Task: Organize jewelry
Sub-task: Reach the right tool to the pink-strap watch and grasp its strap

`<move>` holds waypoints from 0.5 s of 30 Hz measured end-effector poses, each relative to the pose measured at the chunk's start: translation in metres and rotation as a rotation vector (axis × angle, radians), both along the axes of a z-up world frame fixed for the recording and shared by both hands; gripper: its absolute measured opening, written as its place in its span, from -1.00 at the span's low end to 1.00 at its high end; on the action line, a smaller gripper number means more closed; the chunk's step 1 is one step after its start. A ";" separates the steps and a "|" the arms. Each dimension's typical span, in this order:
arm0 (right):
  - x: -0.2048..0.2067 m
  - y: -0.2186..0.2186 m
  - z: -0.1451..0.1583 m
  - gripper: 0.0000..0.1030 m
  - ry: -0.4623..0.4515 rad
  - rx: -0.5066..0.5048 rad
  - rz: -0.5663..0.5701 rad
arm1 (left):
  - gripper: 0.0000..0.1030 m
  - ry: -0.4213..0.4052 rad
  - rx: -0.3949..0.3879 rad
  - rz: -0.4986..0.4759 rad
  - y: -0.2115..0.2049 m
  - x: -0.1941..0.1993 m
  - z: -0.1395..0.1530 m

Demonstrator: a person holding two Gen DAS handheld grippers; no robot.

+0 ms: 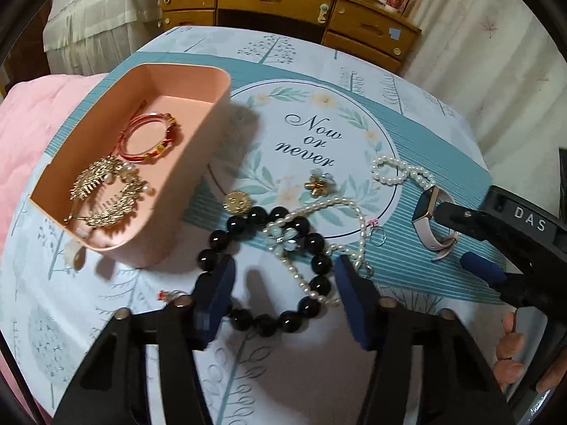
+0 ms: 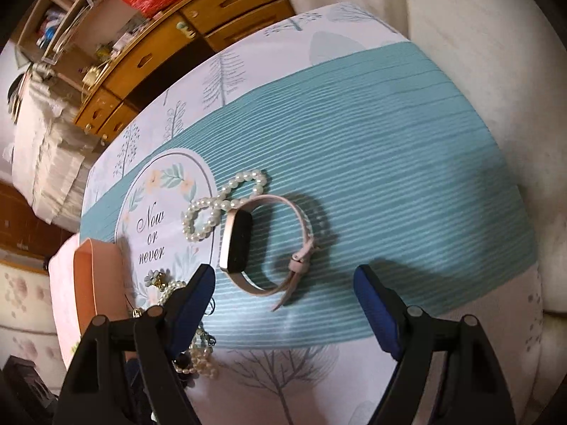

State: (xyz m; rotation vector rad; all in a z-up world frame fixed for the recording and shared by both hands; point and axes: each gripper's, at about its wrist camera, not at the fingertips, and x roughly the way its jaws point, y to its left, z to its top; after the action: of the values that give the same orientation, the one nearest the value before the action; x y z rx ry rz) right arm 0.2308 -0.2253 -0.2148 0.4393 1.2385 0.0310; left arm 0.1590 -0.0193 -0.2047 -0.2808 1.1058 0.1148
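Note:
A pink tray (image 1: 198, 81) holds a red bangle (image 1: 149, 138) and gold hair combs (image 1: 102, 191). My left gripper (image 1: 283, 276) is open, its jaws on either side of a black bead bracelet (image 1: 312, 244) tangled with a pearl necklace (image 1: 336, 205). A gold brooch (image 1: 236, 201), a flower pin (image 1: 318, 183), a small ring (image 1: 377, 237) and a pearl bracelet (image 1: 397, 170) lie nearby. My right gripper (image 2: 283, 283) is open just before a pink-strapped watch (image 2: 237, 241), also seen in the left wrist view (image 1: 430, 219). The pearl bracelet (image 2: 219, 205) lies beyond the watch.
The table has a teal and white printed cloth (image 1: 319, 141). A wooden dresser (image 1: 283, 10) stands behind it. A pink quilt (image 1: 32, 134) lies at the left. The tray's edge (image 2: 85, 283) shows at the left of the right wrist view.

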 end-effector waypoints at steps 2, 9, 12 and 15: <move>0.003 0.004 0.000 0.58 -0.005 -0.028 0.023 | -0.03 0.002 0.021 0.010 -0.004 0.001 -0.005; 0.009 0.019 0.000 0.54 -0.014 -0.111 0.103 | -0.06 -0.016 0.072 -0.008 -0.014 0.008 -0.008; 0.011 0.024 0.000 0.44 -0.027 -0.126 0.141 | -0.06 -0.020 0.096 -0.022 -0.017 0.012 -0.008; 0.012 0.027 0.000 0.31 -0.032 -0.159 0.152 | -0.08 -0.021 0.087 -0.024 -0.016 0.013 -0.009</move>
State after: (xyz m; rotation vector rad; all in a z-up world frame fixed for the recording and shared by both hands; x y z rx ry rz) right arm 0.2425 -0.1980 -0.2143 0.2055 1.2303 0.0686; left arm 0.1724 -0.0355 -0.2136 -0.1903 1.0799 0.1386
